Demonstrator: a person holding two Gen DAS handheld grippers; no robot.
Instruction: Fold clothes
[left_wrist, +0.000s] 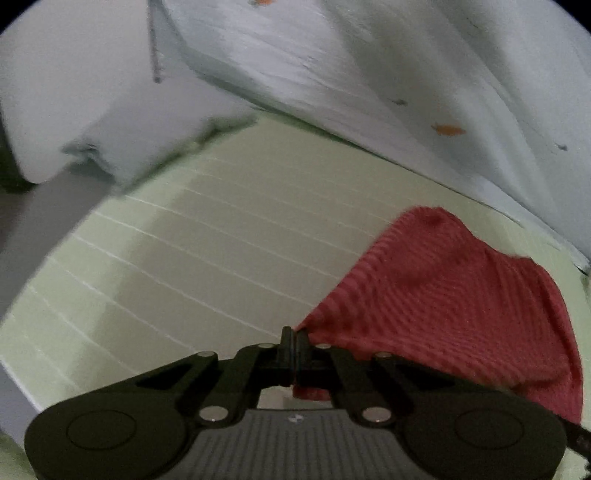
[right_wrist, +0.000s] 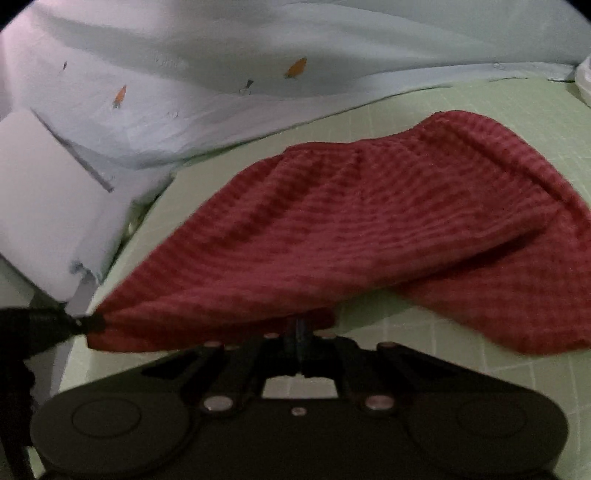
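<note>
A red waffle-knit cloth (right_wrist: 369, 229) hangs lifted over a pale green grid mat (right_wrist: 517, 110). My right gripper (right_wrist: 300, 326) is shut on the cloth's near edge. My left gripper (left_wrist: 294, 334) is shut on a corner of the same cloth (left_wrist: 443, 288), which spreads to its right. The left gripper also shows at the left edge of the right wrist view (right_wrist: 79, 323), pinching that corner. The cloth's far part sags onto the mat.
A pale blue sheet with small orange prints (right_wrist: 184, 85) lies bunched along the mat's far side (left_wrist: 406, 74). A white block (right_wrist: 48, 206) sits at the mat's left corner (left_wrist: 74, 110). The green mat (left_wrist: 203, 240) lies under both grippers.
</note>
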